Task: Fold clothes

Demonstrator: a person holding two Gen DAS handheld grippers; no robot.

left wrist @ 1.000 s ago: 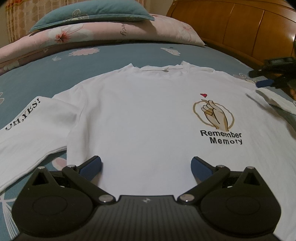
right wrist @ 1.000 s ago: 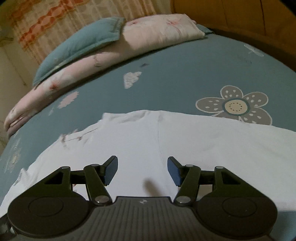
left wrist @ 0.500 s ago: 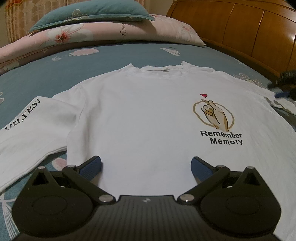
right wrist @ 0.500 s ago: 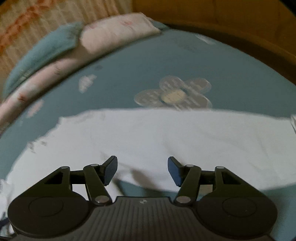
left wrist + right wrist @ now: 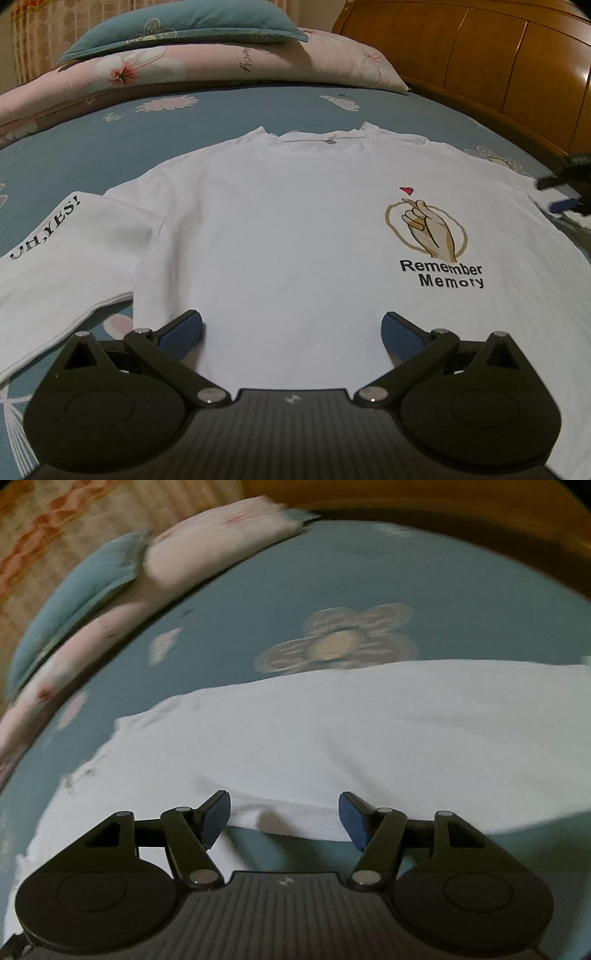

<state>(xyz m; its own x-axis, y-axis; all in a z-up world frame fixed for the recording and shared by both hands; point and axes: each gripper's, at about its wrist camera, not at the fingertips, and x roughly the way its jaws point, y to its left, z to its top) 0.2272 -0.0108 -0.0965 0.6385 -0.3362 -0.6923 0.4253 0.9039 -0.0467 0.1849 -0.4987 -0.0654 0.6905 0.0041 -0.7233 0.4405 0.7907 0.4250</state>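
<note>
Shirt [image 5: 295, 236], white long-sleeve, lies flat and face up on teal floral bedsheet [image 5: 110, 155], collar toward the pillows. Print on its chest: finger-heart hand w/ red heart, text "Remember Memory" [image 5: 441, 275]. One sleeve [image 5: 62, 258] runs off to the left edge of the left wrist view, lettered "OH,YES!". Teal pillow [image 5: 177, 20] sits on a pink floral quilt [image 5: 221, 62] at the far end; wooden headboard [image 5: 498, 55] at right.

Left gripper [image 5: 291, 328] hovers over the shirt's lower body, jaws wide apart, nothing between the blue pads, which don't press the cloth.

Right gripper [image 5: 284, 816] is over the other sleeve [image 5: 351, 738], which stretches across the right wrist view. Jaws apart and opening; sleeve's near edge and a strip of bedsheet show between the pads, no grip on either. View is blurred. Grey flower print [image 5: 340, 642] on the sheet sits just beyond the sleeve. Right gripper also shows as a dark blurred shape at the right edge of the left wrist view [image 5: 569, 188], by the shirt's far shoulder.
</note>
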